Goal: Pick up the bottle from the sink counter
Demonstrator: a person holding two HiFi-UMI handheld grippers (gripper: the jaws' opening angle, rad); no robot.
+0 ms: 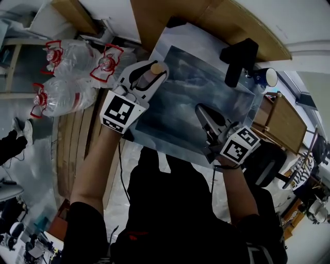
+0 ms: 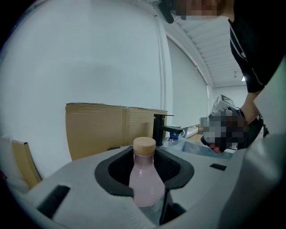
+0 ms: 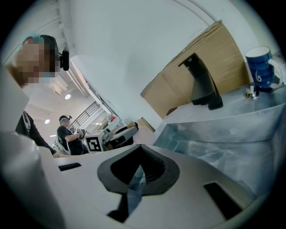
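Two grippers in view, one loaded. Your left gripper (image 1: 148, 79) is clamped on the bottle (image 2: 144, 179): pink body between the pads, wooden cap standing clear above them, bottle upright. In the head view it sits at the sink's (image 1: 170, 111) far-left corner, by the rim. The gripper body hides the bottle's base, so can't tell whether it touches the counter.

Your right gripper (image 1: 202, 111) has its jaws together and hovers over the near-right part of the sink, well apart from the bottle.

Around you:
- Black faucet (image 1: 238, 61) on the far rim, right of centre. In the left gripper view it stands behind the bottle, just to its right.
- Blue mug (image 1: 267, 77) just beside the faucet, at the counter's far-right corner.
- Cardboard (image 1: 170, 15) leaning on the wall behind the sink; it fills the background behind the bottle in the left gripper view.
- Three clear jugs (image 1: 67, 56) with red handles, down on the left, well apart from the sink.
- Wooden slats (image 1: 77, 139) between the jugs and the counter, under your left forearm.
- Black chair (image 1: 268, 160) near your right elbow.
- Second person (image 3: 69, 134) with a marker cube, far back in the right gripper view.
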